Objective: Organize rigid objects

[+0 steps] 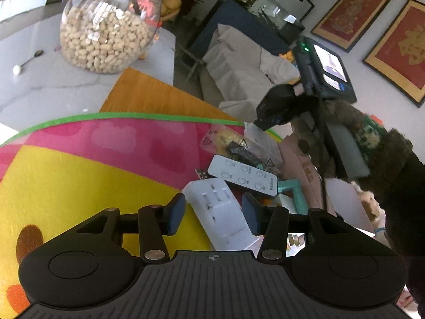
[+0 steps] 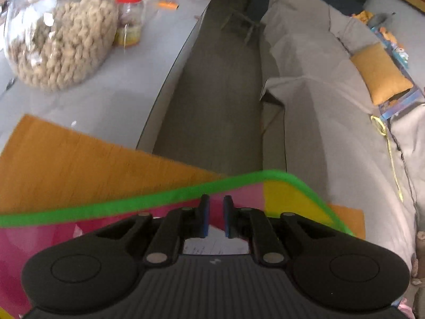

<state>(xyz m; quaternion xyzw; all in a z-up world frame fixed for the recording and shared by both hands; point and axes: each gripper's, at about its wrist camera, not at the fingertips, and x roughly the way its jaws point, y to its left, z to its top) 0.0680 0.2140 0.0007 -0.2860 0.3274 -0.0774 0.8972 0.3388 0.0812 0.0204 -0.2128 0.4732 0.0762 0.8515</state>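
Sorting barely begun | left gripper (image 1: 213,214) wide, straddling white plastic block (image 1: 223,210), lower centre, not gripped | white remote (image 1: 243,174), bagged item (image 1: 239,148) heaped on mat (image 1: 93,159) | right gripper (image 2: 215,219) narrow, empty

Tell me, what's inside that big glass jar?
The glass jar is mostly full of peanuts in their shells. Whatever lies buried beneath them can't be seen.

Soft daylight, fisheye bending, right-view blur.
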